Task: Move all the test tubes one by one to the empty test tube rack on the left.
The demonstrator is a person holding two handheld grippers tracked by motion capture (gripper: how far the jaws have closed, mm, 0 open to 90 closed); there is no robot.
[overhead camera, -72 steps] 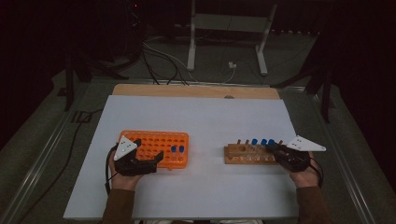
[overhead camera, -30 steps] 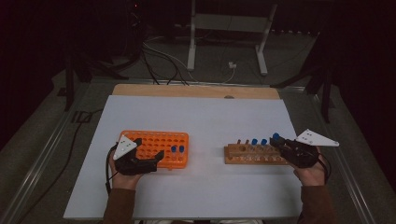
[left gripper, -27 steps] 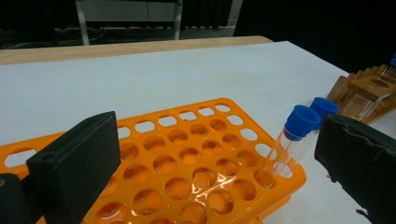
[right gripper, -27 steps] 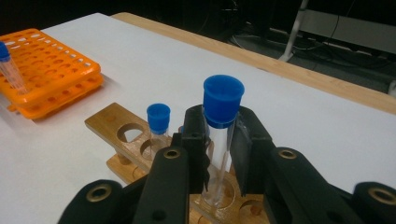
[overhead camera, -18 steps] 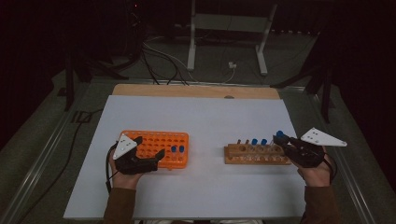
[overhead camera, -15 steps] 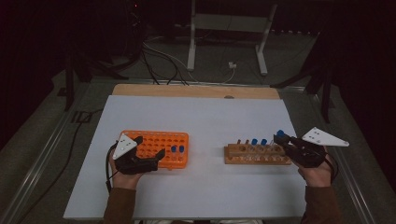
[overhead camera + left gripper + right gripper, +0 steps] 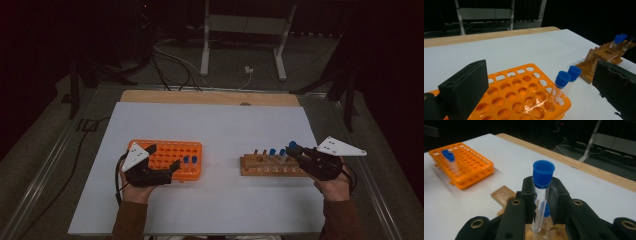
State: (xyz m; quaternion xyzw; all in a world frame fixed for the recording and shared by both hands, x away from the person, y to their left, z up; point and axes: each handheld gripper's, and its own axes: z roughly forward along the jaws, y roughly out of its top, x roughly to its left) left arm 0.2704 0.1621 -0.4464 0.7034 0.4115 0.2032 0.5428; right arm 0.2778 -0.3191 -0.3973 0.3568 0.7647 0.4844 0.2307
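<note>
Right gripper view: your right tool (image 7: 543,202) is gripping a blue-capped tube (image 7: 542,195) above the wooden rack (image 7: 506,195); two tubes (image 7: 450,160) are sitting in the orange rack (image 7: 474,170) at 10 o'clock; left tool (image 7: 536,95) is gaping, empty.

The tube (image 7: 541,195) foot sits behind the right gripper (image 7: 543,202) body, so whether it has left the wooden rack (image 7: 504,193) cannot be told. The orange rack (image 7: 524,100) is cut off by the bottom edge. The far tubes (image 7: 620,40) are blurred.

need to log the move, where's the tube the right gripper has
The blue-capped test tube stands upright between the right gripper's jaws, just above the wooden rack at the table's right side.
</note>
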